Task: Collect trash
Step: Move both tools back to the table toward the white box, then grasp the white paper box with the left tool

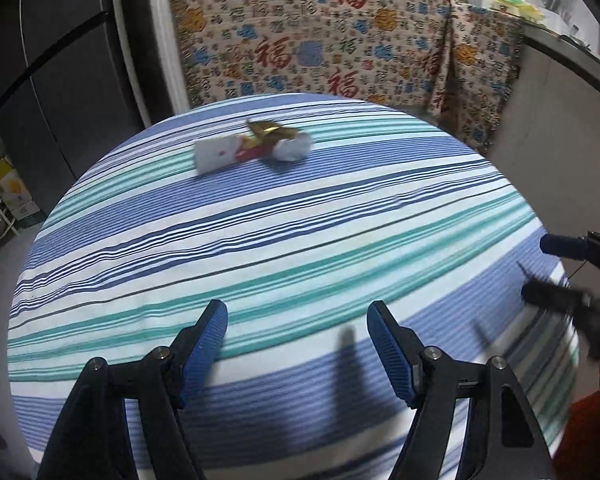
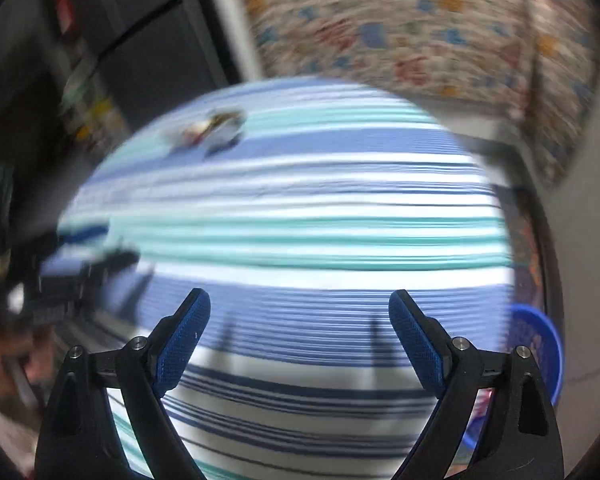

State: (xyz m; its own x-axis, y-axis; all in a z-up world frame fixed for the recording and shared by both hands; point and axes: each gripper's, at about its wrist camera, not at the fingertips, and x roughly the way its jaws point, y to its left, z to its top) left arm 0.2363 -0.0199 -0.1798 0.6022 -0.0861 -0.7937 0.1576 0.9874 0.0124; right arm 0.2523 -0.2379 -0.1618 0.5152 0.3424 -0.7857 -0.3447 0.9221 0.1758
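Observation:
A small pile of trash lies at the far side of the striped table: a white card or wrapper (image 1: 216, 153), a red and gold wrapper (image 1: 266, 136) and a crumpled white paper (image 1: 294, 147). The pile shows blurred in the right wrist view (image 2: 212, 130). My left gripper (image 1: 296, 322) is open and empty over the near part of the table. My right gripper (image 2: 300, 312) is open and empty, also over the near part; it shows at the right edge of the left wrist view (image 1: 556, 272).
The table wears a blue, white and teal striped cloth (image 1: 300, 232). A blue bin or basket (image 2: 540, 348) stands on the floor by the table's right side. A patterned cloth (image 1: 340, 40) hangs behind the table. A dark fridge (image 1: 60, 80) stands at the left.

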